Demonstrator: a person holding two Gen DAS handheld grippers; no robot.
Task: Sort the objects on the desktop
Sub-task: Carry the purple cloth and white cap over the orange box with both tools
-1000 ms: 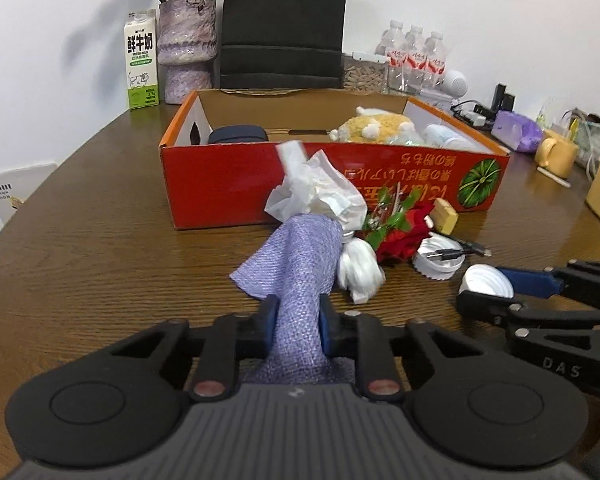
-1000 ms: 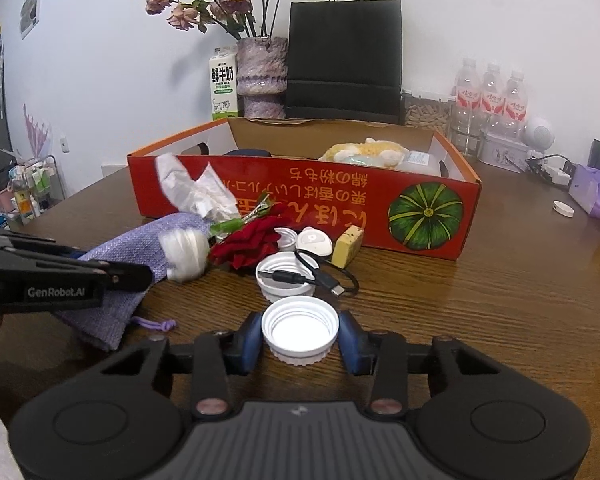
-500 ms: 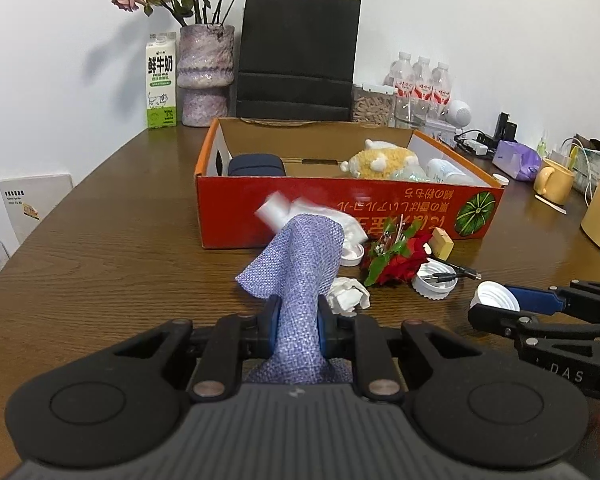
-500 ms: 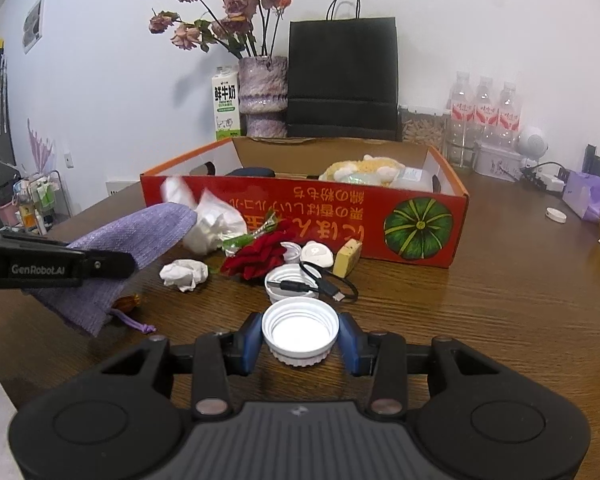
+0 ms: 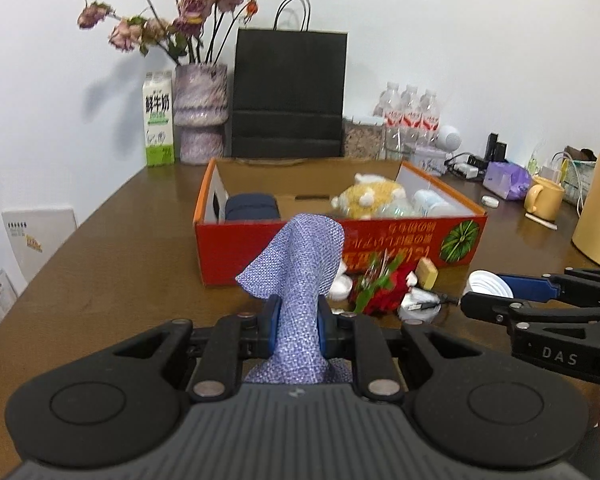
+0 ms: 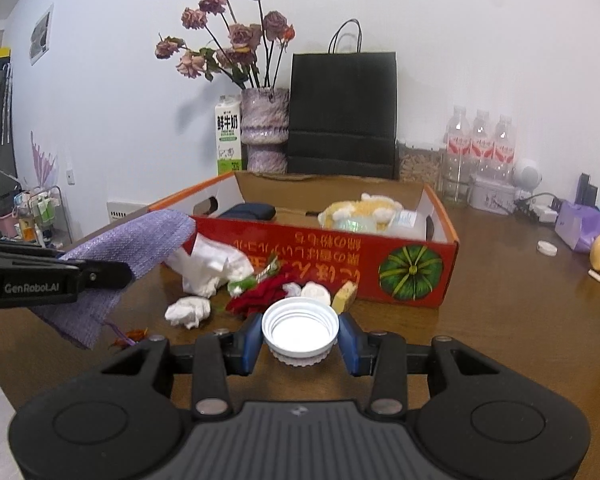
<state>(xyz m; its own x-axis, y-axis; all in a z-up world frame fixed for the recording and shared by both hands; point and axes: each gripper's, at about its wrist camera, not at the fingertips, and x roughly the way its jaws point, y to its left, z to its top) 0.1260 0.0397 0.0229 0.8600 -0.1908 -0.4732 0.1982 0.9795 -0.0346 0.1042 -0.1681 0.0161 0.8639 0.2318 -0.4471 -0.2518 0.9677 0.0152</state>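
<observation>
My left gripper (image 5: 298, 322) is shut on a purple woven pouch (image 5: 304, 264) and holds it up above the table, in front of the red cardboard box (image 5: 400, 240). The pouch also shows at the left of the right wrist view (image 6: 140, 240). My right gripper (image 6: 300, 338) is shut on a white jar lid (image 6: 300, 330), lifted off the table; it shows in the left wrist view too (image 5: 486, 282). In front of the box (image 6: 340, 256) lie crumpled tissues (image 6: 208, 268), a red rose (image 6: 264, 292), another white lid and a yellow block (image 6: 345, 294).
The box holds a dark case (image 5: 252, 208), a plush toy (image 5: 370, 196) and a bottle. Behind it stand a black paper bag (image 5: 290, 92), a vase of dried roses (image 5: 200, 116), a milk carton (image 5: 159, 118) and water bottles. A yellow mug (image 5: 544, 200) sits at the right.
Both grippers have risen. The pouch has lifted off the table and the tissues that lay on it have dropped onto the table. The lid has come up with the right gripper.
</observation>
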